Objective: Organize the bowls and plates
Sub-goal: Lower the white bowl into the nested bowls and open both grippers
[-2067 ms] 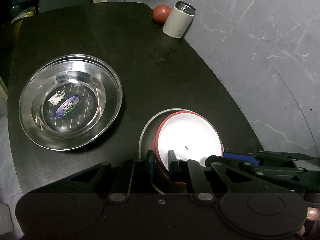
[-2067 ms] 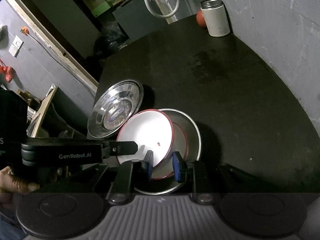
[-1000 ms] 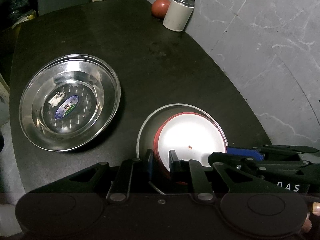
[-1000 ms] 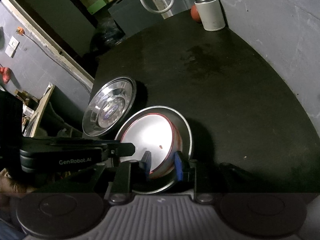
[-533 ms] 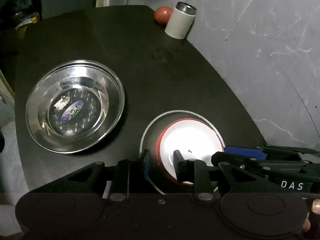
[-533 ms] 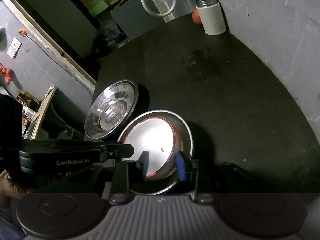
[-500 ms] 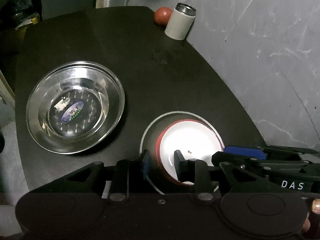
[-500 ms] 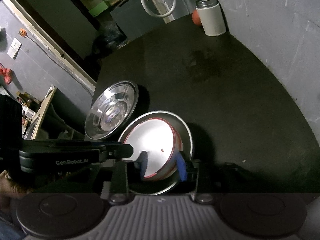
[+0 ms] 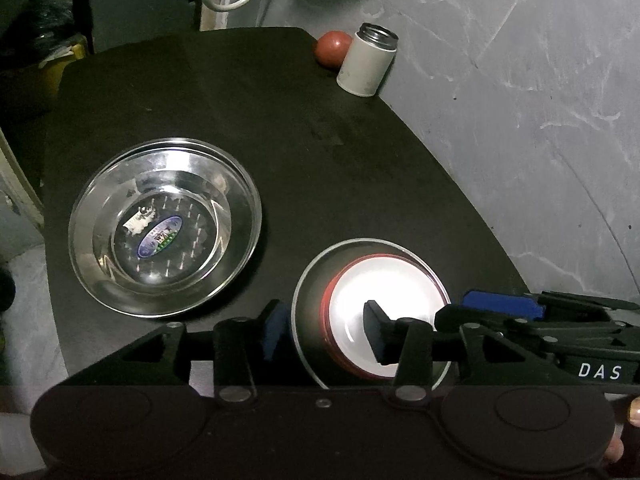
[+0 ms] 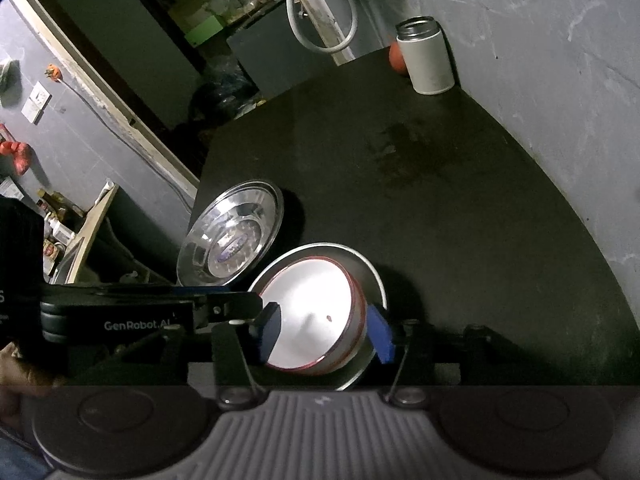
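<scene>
A white bowl with a red rim (image 9: 384,292) sits nested in a shallow steel dish (image 9: 316,276) near the front edge of the black table (image 9: 320,128). A wider steel bowl (image 9: 164,228) with a sticker inside stands to its left. My left gripper (image 9: 325,330) straddles the near-left rims, one finger outside the dish and one over the white bowl. Its jaws are opening and the pads are clear of the rims. My right gripper (image 10: 324,334) straddles the white bowl's (image 10: 316,312) right wall. Its jaws are also opening and not pressing.
A white canister (image 9: 368,64) and a red ball (image 9: 332,48) stand in the far corner against the grey wall (image 9: 520,120). The table's left edge drops off just beyond the steel bowl (image 10: 232,236). A person's hand shows at the lower left of the right wrist view.
Both grippers' jaws have spread apart and let go of the red-rimmed bowl's rim. The bowl, earlier tilted and off-centre over the steel dish, now rests inside it.
</scene>
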{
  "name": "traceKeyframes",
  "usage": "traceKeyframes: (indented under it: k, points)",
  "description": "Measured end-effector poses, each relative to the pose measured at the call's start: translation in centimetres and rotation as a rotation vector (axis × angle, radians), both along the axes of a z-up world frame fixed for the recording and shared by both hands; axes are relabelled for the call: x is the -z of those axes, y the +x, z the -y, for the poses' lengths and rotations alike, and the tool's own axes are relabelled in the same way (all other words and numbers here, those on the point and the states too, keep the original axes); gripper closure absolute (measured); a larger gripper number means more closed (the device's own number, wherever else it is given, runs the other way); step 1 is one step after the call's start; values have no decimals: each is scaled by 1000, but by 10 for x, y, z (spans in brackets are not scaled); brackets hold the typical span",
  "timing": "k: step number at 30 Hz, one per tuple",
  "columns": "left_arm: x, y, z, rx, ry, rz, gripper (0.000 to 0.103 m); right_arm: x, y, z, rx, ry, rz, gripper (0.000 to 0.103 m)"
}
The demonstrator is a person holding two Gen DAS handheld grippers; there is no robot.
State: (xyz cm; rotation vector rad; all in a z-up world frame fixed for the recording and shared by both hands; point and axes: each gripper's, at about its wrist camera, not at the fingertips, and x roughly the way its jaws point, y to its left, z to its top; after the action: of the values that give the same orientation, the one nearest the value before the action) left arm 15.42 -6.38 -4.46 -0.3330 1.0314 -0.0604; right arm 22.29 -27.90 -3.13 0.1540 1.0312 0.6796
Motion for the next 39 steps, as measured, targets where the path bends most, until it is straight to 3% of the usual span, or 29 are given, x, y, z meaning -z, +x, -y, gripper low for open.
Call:
traceKeyframes:
  k: [1, 5, 8, 12, 14, 18, 22, 31, 39]
  points:
    - [0, 0, -1, -3, -1, 2, 50, 0, 1, 0, -1, 0, 1, 48]
    - [-2, -1, -6, -27, 2, 9, 21, -2, 0, 0, 1, -2, 10, 42]
    - [-5, -3, -9, -37, 18, 9, 14, -5, 0, 1, 14, -6, 21, 30]
    - [-6, -6, -16, -61, 7, 5, 1, -7, 1, 5, 39, -6, 23, 22]
    - [-6, -9, -20, -73, -3, -4, 1, -8, 2, 7, 53, -7, 26, 12]
    - [-4, -16, -30, -102, 1, -37, 1, -12, 4, 15, 96, -7, 33, 1]
    - [4, -19, -36, -126, 35, -82, 1, -9, 7, 23, 139, -28, 23, 0]
    - [29, -13, -38, -165, 76, -156, 1, 12, 13, 23, 204, -233, -3, 0]
    - [35, -5, -31, -146, 79, -167, 1, 23, 18, 22, 190, -258, -23, 0]
